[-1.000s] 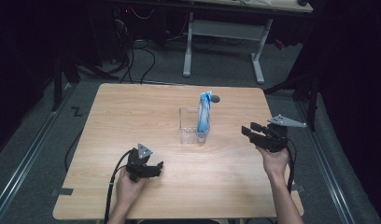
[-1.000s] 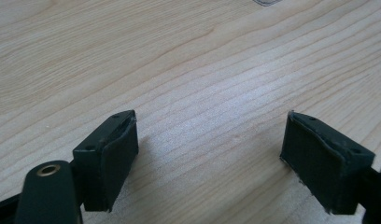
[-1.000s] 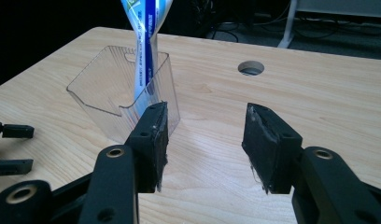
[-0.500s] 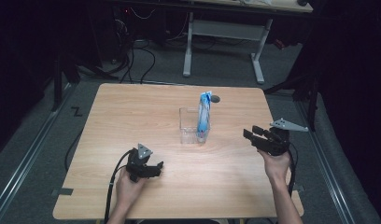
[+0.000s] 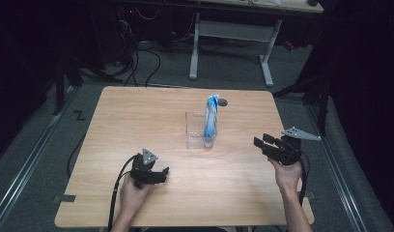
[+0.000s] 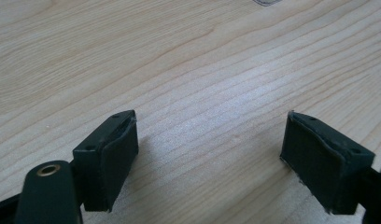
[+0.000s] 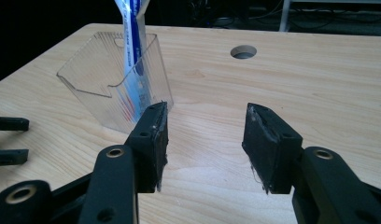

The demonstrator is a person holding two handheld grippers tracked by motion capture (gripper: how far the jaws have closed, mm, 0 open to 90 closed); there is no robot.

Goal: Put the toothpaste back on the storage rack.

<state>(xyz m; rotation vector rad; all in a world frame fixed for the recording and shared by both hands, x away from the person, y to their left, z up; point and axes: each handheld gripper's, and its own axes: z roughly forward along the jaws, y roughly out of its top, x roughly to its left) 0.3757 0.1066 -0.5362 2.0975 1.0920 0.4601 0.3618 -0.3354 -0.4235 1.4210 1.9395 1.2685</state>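
The right gripper has been lowered and drawn slightly away from the clear container holding the blue-white packet; both grippers' jaws are spread, nothing held, so placement looks done.

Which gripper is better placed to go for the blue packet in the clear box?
Right. The right gripper is raised, open and aimed at the clear box holding the blue packet; the left gripper sits low, facing bare table.

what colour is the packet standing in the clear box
Blue and white, with a little red low down; the packet in the clear box shows best in the right gripper view.
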